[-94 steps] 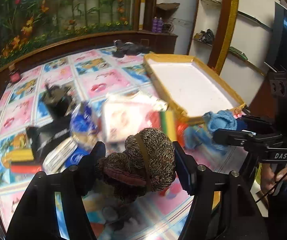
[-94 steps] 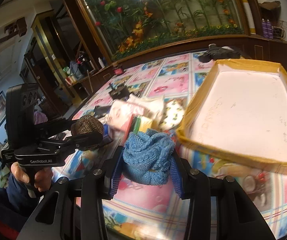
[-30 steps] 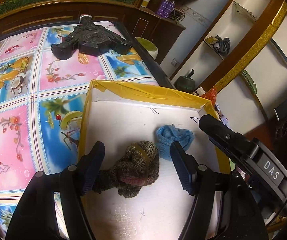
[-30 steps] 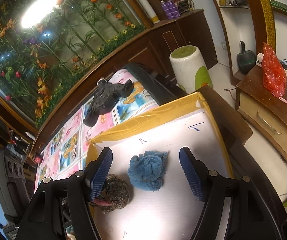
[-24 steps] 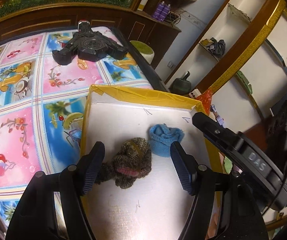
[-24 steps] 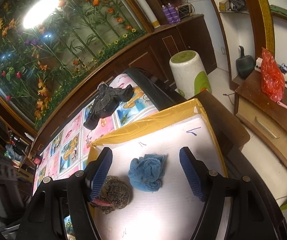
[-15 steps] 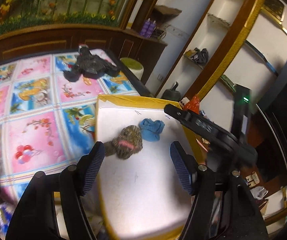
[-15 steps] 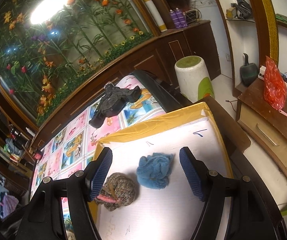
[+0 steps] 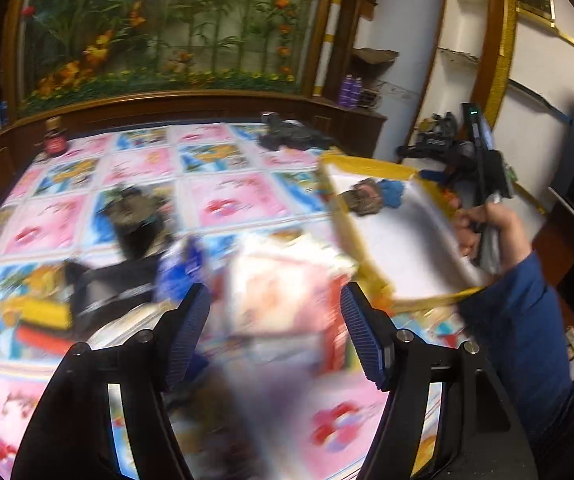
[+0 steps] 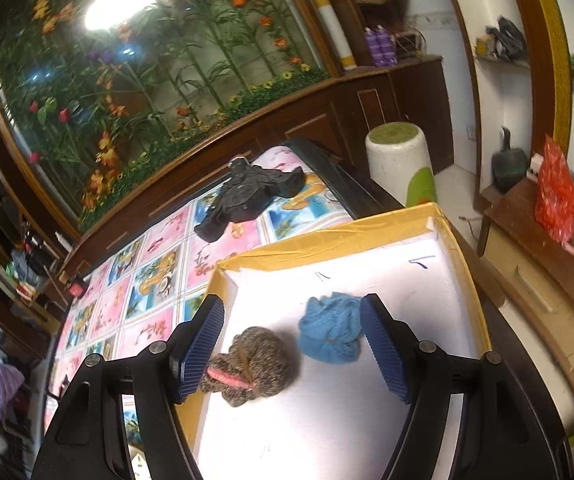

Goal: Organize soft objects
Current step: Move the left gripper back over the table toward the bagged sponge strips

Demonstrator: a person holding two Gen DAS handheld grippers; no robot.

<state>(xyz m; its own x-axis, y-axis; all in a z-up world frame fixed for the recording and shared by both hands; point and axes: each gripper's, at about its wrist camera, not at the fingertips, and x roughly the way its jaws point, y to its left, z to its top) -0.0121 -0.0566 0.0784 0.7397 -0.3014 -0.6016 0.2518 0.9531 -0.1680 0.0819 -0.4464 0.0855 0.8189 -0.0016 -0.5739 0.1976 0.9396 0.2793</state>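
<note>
The brown knitted hat (image 10: pixel 253 368) and the blue knitted piece (image 10: pixel 331 332) lie side by side, apart, on the white floor of the yellow-rimmed tray (image 10: pixel 327 248). My right gripper (image 10: pixel 293 344) hovers open above them, touching neither. My left gripper (image 9: pixel 275 332) is open and empty over a blurred pile on the table. A pink soft package (image 9: pixel 279 296) lies between its fingers and below them. From the left wrist view the tray (image 9: pixel 371 168) is at the right with the brown hat (image 9: pixel 363 196) and the blue piece (image 9: pixel 393 194) inside. A hand (image 9: pixel 483 224) holds the right gripper there.
The pile also holds a blue packet (image 9: pixel 179 272), a black case (image 9: pixel 115 288) and a yellow and red sponge (image 9: pixel 39 316). A black gadget (image 10: pixel 251 192) lies at the table's far end. Beyond the table edge stand a white and green stool (image 10: pixel 401 164) and a red bag (image 10: pixel 557 196).
Both grippers let go of the hat and the blue piece, which now lie in the tray. My left gripper has swung away from the tray, back over the pile. The right one drew back slightly.
</note>
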